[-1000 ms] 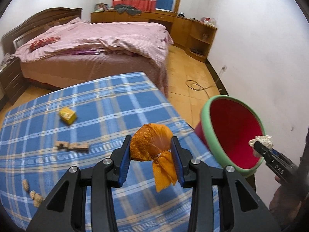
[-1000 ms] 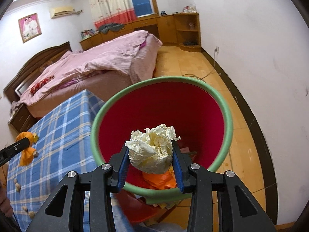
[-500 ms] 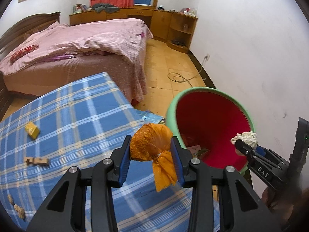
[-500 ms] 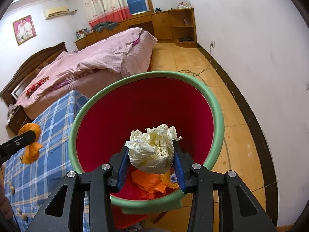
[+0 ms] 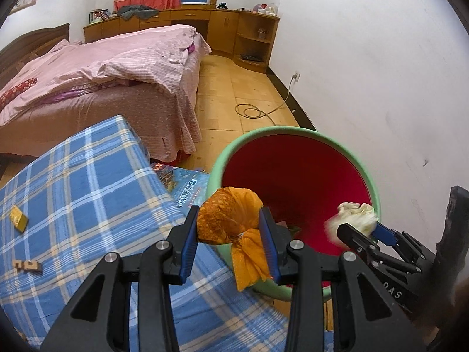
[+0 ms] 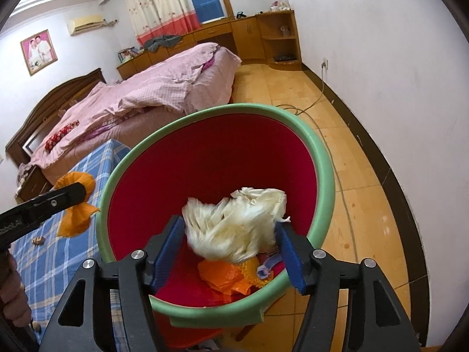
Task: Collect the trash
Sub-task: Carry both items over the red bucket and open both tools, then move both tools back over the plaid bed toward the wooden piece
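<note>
Dropping: right gripper (image 6: pixel 230 248) jaws have just been opening, crumpled white paper wad (image 6: pixel 237 228) blurred between them, above red bin with green rim (image 6: pixel 325 164). Left gripper (image 5: pixel 230 239) clamps orange mesh bag (image 5: pixel 228 223), now at the bin rim, off the blue checked table (image 5: pixel 88 193); scraps remain there

crumpled paper wad (image 6: pixel 237 228); checked cloth (image 5: pixel 88 193)

Both wrist views look down, sharing the bin (image 5: pixel 296 135).
</note>
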Motion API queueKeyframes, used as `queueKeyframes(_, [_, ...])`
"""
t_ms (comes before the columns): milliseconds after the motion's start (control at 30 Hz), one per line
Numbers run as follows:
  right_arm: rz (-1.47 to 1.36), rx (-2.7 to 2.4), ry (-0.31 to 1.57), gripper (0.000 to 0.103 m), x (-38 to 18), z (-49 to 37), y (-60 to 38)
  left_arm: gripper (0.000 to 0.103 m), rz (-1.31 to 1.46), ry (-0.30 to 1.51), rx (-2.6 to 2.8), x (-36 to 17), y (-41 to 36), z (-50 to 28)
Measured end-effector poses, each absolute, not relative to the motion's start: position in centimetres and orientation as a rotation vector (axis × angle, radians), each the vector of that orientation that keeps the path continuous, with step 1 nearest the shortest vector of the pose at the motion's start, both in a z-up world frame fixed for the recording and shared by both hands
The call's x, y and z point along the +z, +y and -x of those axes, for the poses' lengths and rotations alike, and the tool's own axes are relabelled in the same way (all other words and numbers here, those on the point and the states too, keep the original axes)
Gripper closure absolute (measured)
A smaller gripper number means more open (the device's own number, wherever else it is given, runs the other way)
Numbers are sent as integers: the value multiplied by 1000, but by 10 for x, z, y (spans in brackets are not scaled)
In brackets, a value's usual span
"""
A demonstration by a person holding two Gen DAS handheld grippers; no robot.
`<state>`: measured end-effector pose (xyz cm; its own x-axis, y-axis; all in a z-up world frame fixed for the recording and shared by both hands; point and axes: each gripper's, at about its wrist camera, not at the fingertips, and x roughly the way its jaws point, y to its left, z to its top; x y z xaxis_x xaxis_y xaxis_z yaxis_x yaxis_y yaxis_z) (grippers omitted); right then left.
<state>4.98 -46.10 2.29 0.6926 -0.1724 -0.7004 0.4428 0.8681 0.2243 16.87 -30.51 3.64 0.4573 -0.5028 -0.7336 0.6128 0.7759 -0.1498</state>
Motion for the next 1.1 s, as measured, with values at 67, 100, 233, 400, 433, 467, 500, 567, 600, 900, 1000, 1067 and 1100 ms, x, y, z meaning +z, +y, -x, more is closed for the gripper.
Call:
queueKeyframes(67, [-395, -354, 725, 35, 24, -49, -462, 63, -143, 857, -693, 34, -309, -170])
queueKeyframes(100, [-392, -357, 720, 30, 24, -48, -463, 63, -142, 859, -695, 33, -310, -170])
queueKeyframes(233, [-393, -355, 701, 29, 27, -44, -464, 63, -147, 863, -712, 30, -317, -170])
queueKeyframes(400, [-391, -359, 689, 29, 30, -41, -465, 59, -152, 870, -732, 29, -325, -172])
queueKeyframes(433, [-389, -360, 687, 29, 30, -40, -465, 56, -151, 874, -735, 28, -326, -173])
queueKeyframes(467, [-388, -361, 686, 29, 31, -39, -465, 54, -149, 880, -737, 28, -327, -173])
queueKeyframes(500, [-387, -362, 685, 29, 31, -40, -465, 52, -143, 882, -739, 28, -327, -174])
queueKeyframes(567, [-387, -363, 684, 29, 31, -41, -465, 52, -133, 876, -741, 28, -327, -175])
queueKeyframes(600, [-387, -363, 684, 29, 31, -40, -465, 51, -131, 871, -741, 28, -327, -175])
queueKeyframes(900, [-390, -369, 679, 29, 35, -36, -464, 48, -112, 856, -729, 36, -313, -172])
queueKeyframes(1000, [-388, -364, 673, 29, 39, -35, -461, 48, -100, 858, -711, 38, -302, -171])
queueKeyframes(1067, [-386, -357, 667, 29, 42, -34, -457, 48, -90, 863, -693, 38, -293, -172])
queueKeyframes(1100, [-386, -354, 666, 29, 43, -33, -456, 48, -86, 865, -685, 39, -289, -172])
